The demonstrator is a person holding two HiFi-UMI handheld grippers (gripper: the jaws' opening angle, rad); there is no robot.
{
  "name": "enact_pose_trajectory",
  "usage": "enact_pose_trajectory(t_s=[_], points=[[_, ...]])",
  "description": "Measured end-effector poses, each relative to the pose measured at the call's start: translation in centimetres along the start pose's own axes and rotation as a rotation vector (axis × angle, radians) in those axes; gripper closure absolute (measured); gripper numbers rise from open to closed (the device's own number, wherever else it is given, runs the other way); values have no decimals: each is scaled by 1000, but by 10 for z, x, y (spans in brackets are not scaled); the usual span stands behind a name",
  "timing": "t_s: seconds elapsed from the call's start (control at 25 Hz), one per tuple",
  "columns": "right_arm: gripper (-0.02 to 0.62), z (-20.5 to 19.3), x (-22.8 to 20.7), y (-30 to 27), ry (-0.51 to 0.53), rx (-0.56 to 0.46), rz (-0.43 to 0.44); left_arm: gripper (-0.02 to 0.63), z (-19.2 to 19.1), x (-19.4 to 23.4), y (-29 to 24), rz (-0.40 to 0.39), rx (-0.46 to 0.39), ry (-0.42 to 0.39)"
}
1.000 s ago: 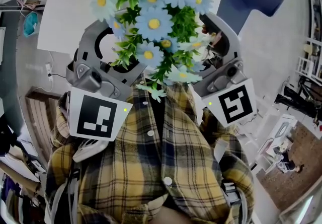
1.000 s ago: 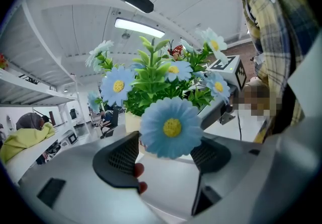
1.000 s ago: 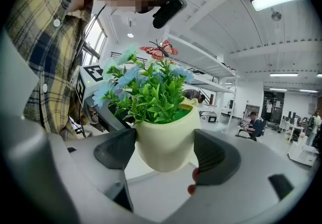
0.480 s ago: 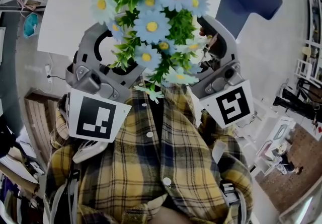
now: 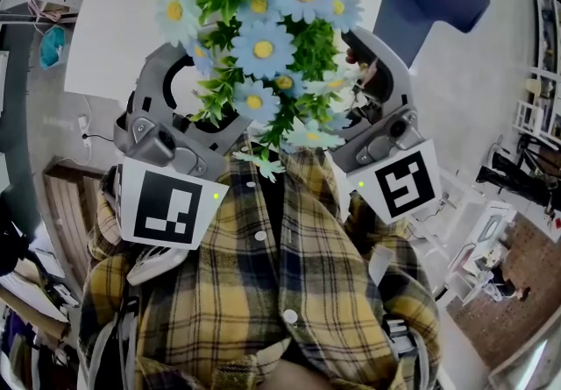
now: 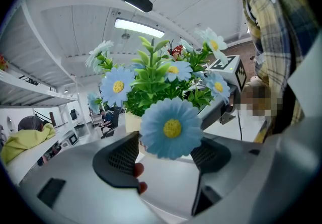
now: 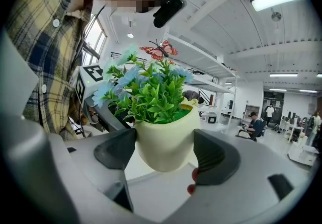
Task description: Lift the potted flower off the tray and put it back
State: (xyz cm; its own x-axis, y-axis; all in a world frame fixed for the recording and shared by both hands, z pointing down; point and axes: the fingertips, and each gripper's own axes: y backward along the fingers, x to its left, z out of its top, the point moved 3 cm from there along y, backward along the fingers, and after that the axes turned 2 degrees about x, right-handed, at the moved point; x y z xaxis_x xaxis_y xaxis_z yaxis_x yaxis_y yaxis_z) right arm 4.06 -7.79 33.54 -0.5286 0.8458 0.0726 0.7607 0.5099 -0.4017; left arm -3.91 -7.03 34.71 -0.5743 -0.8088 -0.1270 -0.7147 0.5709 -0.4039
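White table (image 5: 105, 29) filled the background behind the flowers (image 5: 263, 38), which I held close to the shirt (image 5: 280, 274). The lift looked done to me; setting the plant back was what remained. My right gripper (image 7: 163, 151) had its jaws clamped on the cream pot (image 7: 163, 137), holding it in the air. My left gripper (image 6: 166, 156) had its jaws apart near the pot, but a daisy (image 6: 172, 128) covered the gap, so I couldn't tell whether they pressed it. No tray showed in any view.
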Motion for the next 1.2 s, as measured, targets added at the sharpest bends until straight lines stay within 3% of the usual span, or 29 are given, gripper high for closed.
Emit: enact_pose_trajectory(t_s=[1.2], points=[[244, -3, 7, 2, -74, -6, 10, 291, -2, -3, 6, -64, 64, 22]])
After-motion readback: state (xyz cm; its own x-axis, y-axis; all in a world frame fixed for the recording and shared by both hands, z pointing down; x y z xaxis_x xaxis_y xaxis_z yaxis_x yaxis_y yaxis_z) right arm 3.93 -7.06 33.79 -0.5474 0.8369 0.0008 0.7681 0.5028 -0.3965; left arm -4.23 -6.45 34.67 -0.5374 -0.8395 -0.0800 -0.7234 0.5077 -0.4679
